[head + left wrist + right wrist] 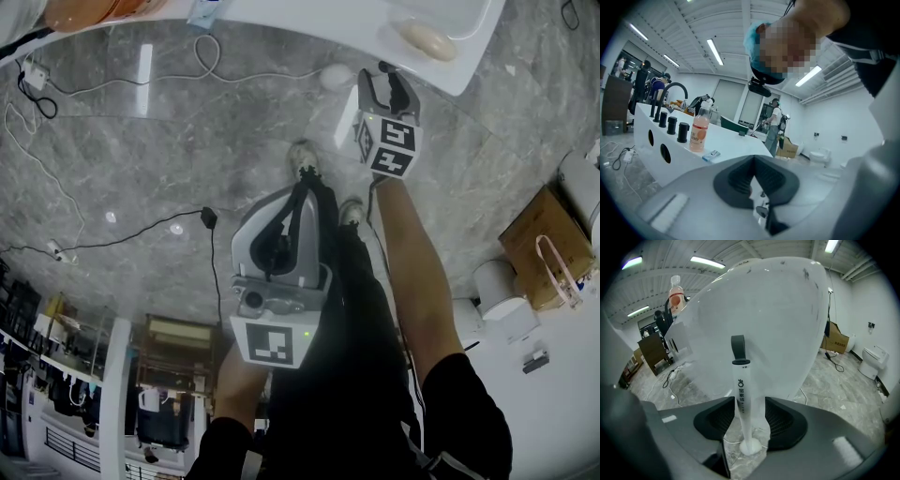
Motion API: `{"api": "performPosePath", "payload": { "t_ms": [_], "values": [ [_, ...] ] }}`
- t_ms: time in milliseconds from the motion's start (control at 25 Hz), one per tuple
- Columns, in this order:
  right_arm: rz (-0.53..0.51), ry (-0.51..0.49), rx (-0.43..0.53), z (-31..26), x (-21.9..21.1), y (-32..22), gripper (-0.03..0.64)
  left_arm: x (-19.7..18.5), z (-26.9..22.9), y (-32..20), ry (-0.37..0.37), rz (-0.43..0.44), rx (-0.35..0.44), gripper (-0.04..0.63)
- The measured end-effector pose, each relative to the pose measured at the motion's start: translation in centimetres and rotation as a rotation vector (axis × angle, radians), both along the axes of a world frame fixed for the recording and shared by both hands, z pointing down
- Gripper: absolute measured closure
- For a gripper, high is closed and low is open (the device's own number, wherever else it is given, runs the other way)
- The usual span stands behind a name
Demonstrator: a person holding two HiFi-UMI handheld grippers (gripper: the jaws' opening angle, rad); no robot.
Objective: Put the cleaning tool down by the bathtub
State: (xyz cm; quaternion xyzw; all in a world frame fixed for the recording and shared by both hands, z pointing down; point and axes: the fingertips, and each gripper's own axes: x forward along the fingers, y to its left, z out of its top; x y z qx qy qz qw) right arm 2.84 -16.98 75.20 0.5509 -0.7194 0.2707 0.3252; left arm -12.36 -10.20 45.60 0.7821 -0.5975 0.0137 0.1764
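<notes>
**Tool standing at the tub, right tongs loose around it**

Left tongs (298, 199): held low in front of the person's legs, well away from the tub. In the left gripper view the pads meet at their tips with nothing between them. Closed and empty, no part in this step.

Right tongs (386, 86): reached out to the foot of the bathtub (309, 28), jaws spread wide. The cleaning tool (743, 399) stands between them. There is a clear gap on the right pad side, and the left pad is just beside the handle without squeezing it. Not gripped, as far as it shows.

Tool position: the white handle is roughly upright and close against the tub's white outer wall. Its rounded lower end is down on the marble floor (141, 169), and a dark hanging loop (738, 347) sits at the top. It looks like it leans on the wall, but I can't confirm contact. My read is the put-down is essentially done.

Handling, as a judgement:
- It is slim moulded plastic, so probably light and stiff.
- The surface is smooth and glossy and could slide in the pads.
- The small foot on polished stone makes it likely to tip if nudged.
- The best hold is mid-handle below the loop, pads across the narrow width.
- To pull away, back straight out without brushing it.
</notes>
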Motion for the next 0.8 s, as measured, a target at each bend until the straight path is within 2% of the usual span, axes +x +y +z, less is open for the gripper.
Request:
{"api": "performPosePath", "payload": {
  "t_ms": [400, 800],
  "values": [
    [-0.006, -0.012, 0.007, -1.7, 0.9, 2.4, 0.412, 0.8, -1.6, 1.5, 0.0, -0.016, 0.019, 0.591],
    [-0.017, -0.016, 0.025, -5.4, 2.2, 5.7, 0.56, 1.9, -4.7, 4.0, 0.001, -0.041, 0.056, 0.591]
  ]
}}
